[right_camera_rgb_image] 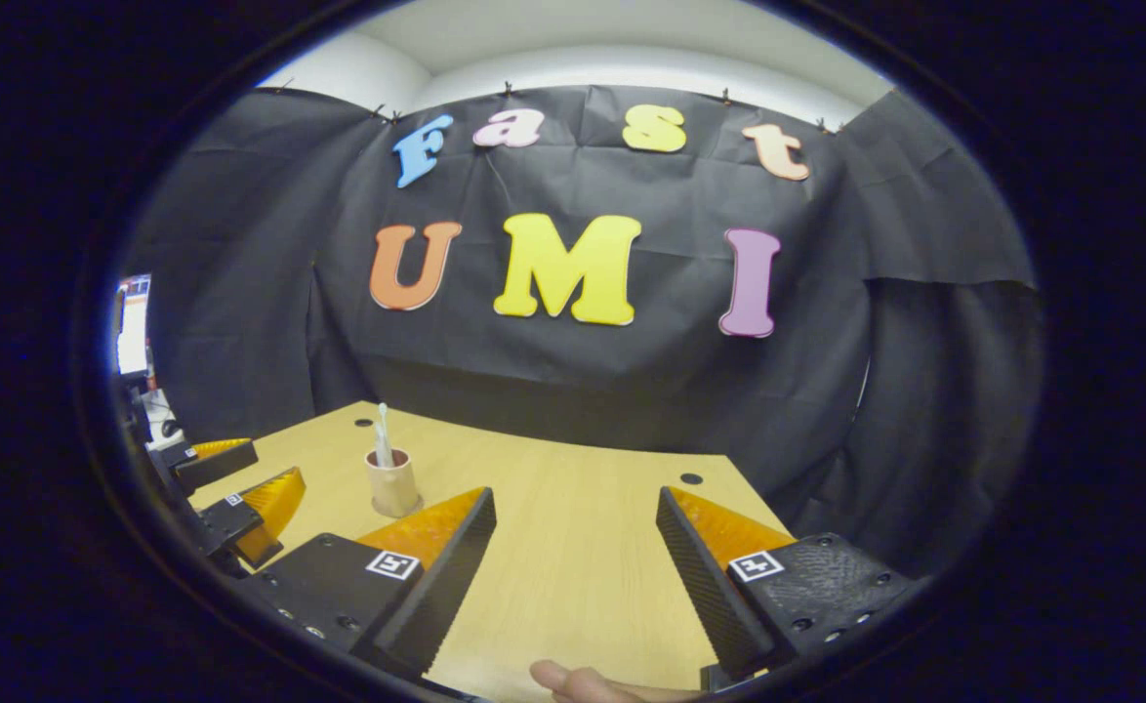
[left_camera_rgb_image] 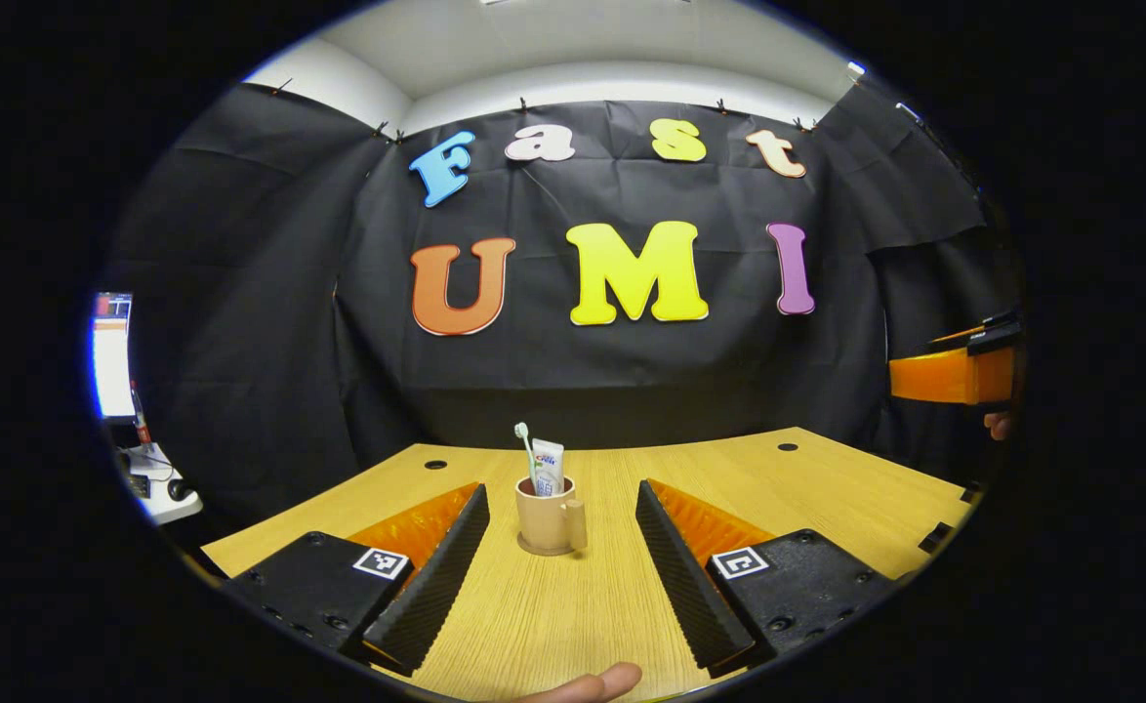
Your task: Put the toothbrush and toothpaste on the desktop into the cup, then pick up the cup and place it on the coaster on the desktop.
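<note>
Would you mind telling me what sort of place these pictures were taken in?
Most likely a small recording booth for manipulation demos, not a real bathroom: black cloth drapes the walls, a plain wooden desk holds just a cup with a toothbrush and toothpaste, and a lit monitor stands alongside.

Lit monitor (left_camera_rgb_image: 111,356) beside wooden desktop (left_camera_rgb_image: 827,488)

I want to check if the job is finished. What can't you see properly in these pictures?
- Round flat coaster under the tan wooden cup: in the left gripper view just a thin rim peeks out, the cup covers the rest.
- White toothbrush and white toothpaste tube: their lower parts hide inside the cup.
- In the right gripper view the cup is too small to tell its contents apart.
</note>
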Action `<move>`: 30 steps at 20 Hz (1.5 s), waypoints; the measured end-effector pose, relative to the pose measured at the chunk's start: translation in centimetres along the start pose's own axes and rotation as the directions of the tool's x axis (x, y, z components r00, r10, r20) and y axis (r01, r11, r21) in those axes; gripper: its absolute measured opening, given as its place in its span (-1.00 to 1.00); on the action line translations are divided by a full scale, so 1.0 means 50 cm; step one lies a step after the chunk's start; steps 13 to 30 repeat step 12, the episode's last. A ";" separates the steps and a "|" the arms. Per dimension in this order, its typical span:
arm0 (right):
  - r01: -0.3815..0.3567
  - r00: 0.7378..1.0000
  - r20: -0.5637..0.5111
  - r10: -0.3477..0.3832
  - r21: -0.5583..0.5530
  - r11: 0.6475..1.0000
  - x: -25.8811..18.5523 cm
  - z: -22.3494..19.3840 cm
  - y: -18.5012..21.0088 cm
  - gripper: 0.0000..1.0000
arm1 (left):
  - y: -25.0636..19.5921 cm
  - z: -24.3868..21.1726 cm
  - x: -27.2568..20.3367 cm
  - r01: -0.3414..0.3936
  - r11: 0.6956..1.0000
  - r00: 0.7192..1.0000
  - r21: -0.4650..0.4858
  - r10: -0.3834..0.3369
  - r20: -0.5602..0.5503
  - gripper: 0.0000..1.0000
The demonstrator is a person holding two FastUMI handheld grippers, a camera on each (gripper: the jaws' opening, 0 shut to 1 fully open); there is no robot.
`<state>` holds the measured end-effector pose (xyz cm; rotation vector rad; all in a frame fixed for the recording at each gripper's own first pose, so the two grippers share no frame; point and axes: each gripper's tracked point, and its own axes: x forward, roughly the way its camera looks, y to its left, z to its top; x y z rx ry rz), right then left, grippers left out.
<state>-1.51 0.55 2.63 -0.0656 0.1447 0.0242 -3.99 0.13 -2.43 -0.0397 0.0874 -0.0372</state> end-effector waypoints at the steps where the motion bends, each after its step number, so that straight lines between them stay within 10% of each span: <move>1: 0.019 1.000 0.023 -0.020 0.006 1.000 -0.007 0.004 -0.005 0.96 | -0.003 0.005 0.000 0.003 1.000 1.000 -0.006 -0.003 0.002 0.93; 30: 0.000 1.000 -0.021 0.001 0.061 0.998 0.031 -0.103 0.021 0.96 | 0.004 0.001 0.023 -0.003 1.000 1.000 -0.026 0.003 -0.008 0.94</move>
